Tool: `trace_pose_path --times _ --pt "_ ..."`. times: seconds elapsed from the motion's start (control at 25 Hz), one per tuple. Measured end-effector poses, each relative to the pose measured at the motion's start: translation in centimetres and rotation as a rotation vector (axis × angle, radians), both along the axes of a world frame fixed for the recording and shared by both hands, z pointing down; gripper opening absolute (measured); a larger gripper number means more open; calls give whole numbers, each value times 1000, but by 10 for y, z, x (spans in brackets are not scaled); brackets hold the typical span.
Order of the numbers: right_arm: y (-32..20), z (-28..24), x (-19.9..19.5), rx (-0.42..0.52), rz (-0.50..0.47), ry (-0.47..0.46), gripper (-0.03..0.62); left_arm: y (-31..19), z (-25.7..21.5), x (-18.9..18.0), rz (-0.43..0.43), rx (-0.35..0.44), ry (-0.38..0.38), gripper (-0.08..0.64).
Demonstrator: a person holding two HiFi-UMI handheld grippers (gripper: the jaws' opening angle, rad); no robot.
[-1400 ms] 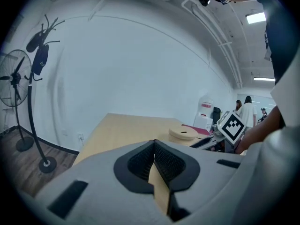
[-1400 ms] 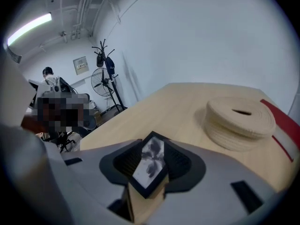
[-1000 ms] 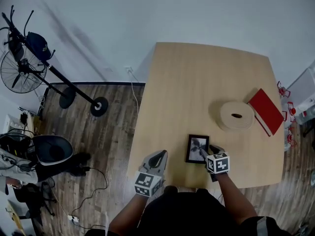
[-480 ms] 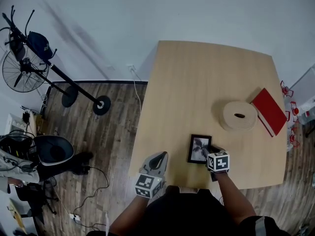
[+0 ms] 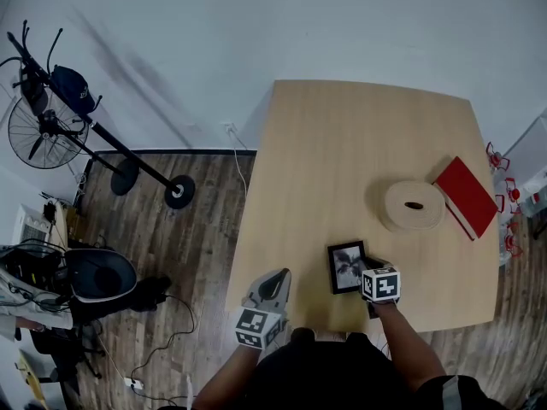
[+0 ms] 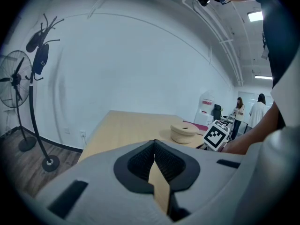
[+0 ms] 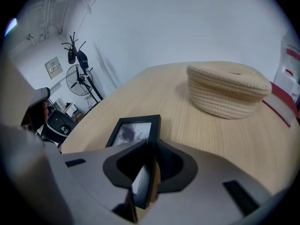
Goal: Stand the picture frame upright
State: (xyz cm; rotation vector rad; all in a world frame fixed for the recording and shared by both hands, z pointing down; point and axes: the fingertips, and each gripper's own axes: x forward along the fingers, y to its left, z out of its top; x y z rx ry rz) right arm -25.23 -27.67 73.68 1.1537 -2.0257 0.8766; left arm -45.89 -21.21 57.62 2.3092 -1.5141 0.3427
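The black picture frame (image 5: 345, 267) lies near the front edge of the wooden table (image 5: 359, 143), its right edge raised a little. My right gripper (image 5: 364, 268) reaches it from the right. In the right gripper view the jaws are closing, and the frame (image 7: 133, 129) runs edge-on between the pads of that gripper (image 7: 147, 172), which press on its two faces. My left gripper (image 5: 274, 278) hovers at the table's front left corner, apart from the frame. In its own view the left gripper (image 6: 154, 157) has its jaws together and holds nothing.
A coiled rope basket (image 5: 413, 204) sits on the table's right side, with a red book (image 5: 466, 195) beside it at the edge. On the floor to the left stand a fan (image 5: 34, 131) and a dark chair (image 5: 94, 276). People stand far off in the left gripper view.
The right gripper's jaws have come together on the frame's right edge. The frame has turned slightly and its right side has lifted. The left gripper has stayed put.
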Motion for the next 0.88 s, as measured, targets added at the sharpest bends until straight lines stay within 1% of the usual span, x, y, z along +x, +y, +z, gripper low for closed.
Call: trace_pose_path --times 0.32,0.48,0.6,0.68,0.88 --pt "-4 -43 7 125 11 -69 67 4 0 13 20 4 8 -5" --pt "-10 -72 18 197 41 -100 67 0 -5 25 46 15 10 -5" --pt "-17 -89 35 239 80 -106 67 -3 -3 38 66 10 14 -5" --pt "-21 -97 51 265 107 -105 67 -7 -7 48 76 20 17 -5" --pt "-28 -108 93 310 171 -88 67 -10 -7 69 101 25 15 -5"
